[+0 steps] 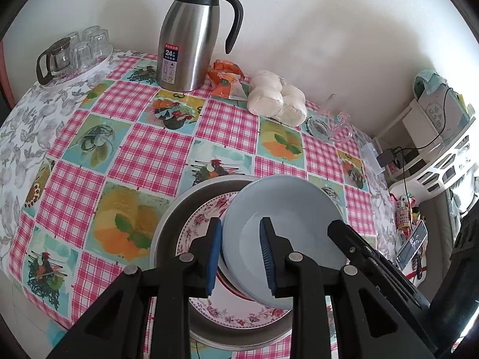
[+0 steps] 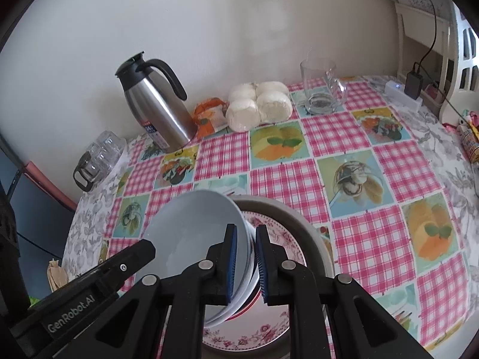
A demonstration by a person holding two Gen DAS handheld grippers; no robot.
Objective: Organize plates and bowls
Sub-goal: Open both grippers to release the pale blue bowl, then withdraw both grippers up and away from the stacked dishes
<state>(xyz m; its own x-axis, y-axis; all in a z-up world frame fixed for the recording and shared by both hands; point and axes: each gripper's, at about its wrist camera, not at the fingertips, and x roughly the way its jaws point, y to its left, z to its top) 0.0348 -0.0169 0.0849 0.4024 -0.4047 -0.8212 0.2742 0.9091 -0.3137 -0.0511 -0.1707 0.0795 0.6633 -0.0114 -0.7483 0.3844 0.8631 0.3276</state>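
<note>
A pale blue bowl (image 1: 284, 209) (image 2: 191, 227) is held tilted above a floral plate (image 1: 203, 218) (image 2: 278, 236), which lies in a round grey metal basin (image 1: 170, 224) (image 2: 314, 239). In the right wrist view, my right gripper (image 2: 246, 230) is shut on the bowl's right rim, where several stacked rims show. My left gripper (image 1: 241, 224) straddles the opposite rim, one pad outside and one inside the bowl, with a gap between them. One finger of each gripper shows in the other's view: the right gripper's finger (image 1: 338, 230) and the left gripper's finger (image 2: 140, 249).
Along the wall stand a steel thermos jug (image 1: 188, 45) (image 2: 155, 110), an orange packet (image 1: 224, 80), a bag of white buns (image 1: 278, 98) (image 2: 257, 104) and a glass mug (image 2: 321, 92). A tray of glasses (image 1: 74, 53) fills the far left corner. A power strip (image 2: 404, 92) lies at the right edge.
</note>
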